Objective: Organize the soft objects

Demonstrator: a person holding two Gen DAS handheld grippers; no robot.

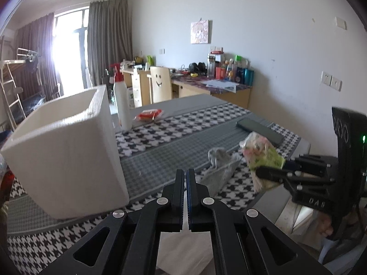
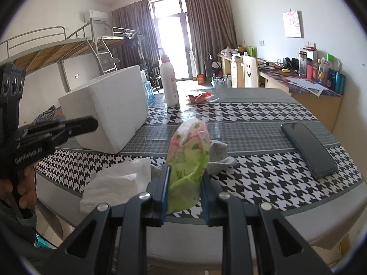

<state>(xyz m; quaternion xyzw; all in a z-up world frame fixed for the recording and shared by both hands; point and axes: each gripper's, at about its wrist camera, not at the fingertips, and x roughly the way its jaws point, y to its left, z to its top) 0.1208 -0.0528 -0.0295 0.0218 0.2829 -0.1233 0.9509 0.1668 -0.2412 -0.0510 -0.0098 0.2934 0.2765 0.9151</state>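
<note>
Right claw (image 2: 185,178) clamps a green-pink soft packet (image 2: 189,151), held just above the bench (image 2: 263,183) near its front edge. Left claw (image 1: 185,178) pinched narrow, nothing in it, hovering beside the white foam box (image 1: 64,151). Grey sock (image 2: 220,155) lies on the bench behind the packet, white tissue (image 2: 119,181) at the front-left edge. Dark phone (image 2: 309,149) lies to the right, well apart.
</note>
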